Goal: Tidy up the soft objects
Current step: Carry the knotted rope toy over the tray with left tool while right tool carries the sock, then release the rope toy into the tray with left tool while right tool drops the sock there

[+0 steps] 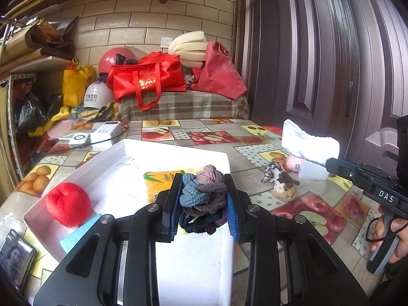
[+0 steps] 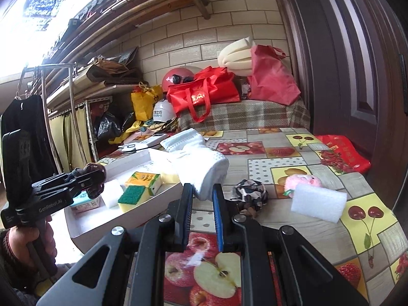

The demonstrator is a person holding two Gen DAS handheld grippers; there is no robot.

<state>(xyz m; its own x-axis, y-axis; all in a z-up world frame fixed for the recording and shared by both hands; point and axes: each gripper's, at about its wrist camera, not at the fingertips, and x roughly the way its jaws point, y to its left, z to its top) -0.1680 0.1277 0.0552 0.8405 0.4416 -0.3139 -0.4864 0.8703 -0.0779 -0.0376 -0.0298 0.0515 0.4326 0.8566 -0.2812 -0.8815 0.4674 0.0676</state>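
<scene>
While over the white tray's rim, left hand-held gripper clamping hair ties; right hand-held gripper pinching white sock.

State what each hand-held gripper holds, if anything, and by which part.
The left hand-held gripper clamps the bundle of hair ties across its middle. The right hand-held gripper pinches the white sock at one end.

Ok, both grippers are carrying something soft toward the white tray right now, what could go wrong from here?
1. The left gripper clamps a loose bundle of hair ties; loops hang below the fingers, so some may slip out or snag on the white tray rim.
2. The right gripper pinches only one end of the white sock; the rest could sag or pull free.
3. Both grippers are close together near the tray, so they might collide.
</scene>
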